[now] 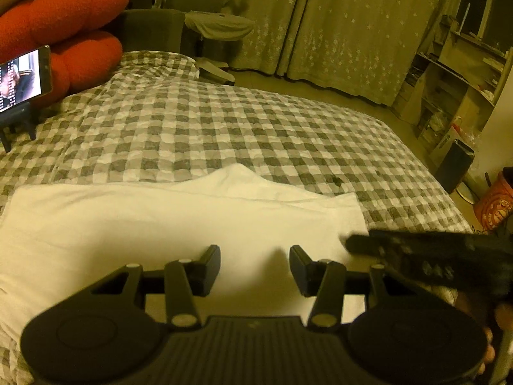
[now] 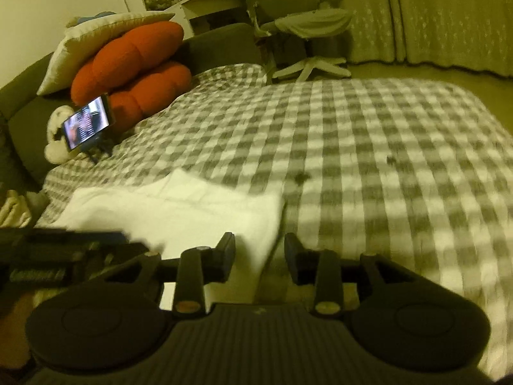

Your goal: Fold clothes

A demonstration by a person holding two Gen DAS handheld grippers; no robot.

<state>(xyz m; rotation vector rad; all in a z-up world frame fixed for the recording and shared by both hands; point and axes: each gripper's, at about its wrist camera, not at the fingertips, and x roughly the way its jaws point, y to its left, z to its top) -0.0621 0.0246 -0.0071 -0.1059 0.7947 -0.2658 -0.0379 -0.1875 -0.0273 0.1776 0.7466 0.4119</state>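
A white garment (image 1: 179, 224) lies folded flat on the checked bedspread (image 1: 224, 122), with a small hump at its far edge. My left gripper (image 1: 255, 264) hovers over its near part, jaws apart, with only flat cloth showing in the gap. From the right, my right gripper's blurred black body (image 1: 433, 256) reaches in at the garment's right corner. In the right wrist view the white garment (image 2: 179, 211) is at the lower left and my right gripper (image 2: 259, 252) stands open over its right edge, nothing pinched. My left gripper's body (image 2: 64, 253) shows as a dark blur at the left.
Red cushions (image 1: 64, 32) and a phone on a stand (image 1: 22, 80) sit at the bed's far left. A pale pillow (image 2: 96, 41) tops the cushions. Curtains (image 1: 352, 32), a chair (image 2: 307, 32), shelves (image 1: 455, 80) and an orange object (image 1: 497, 202) surround the bed.
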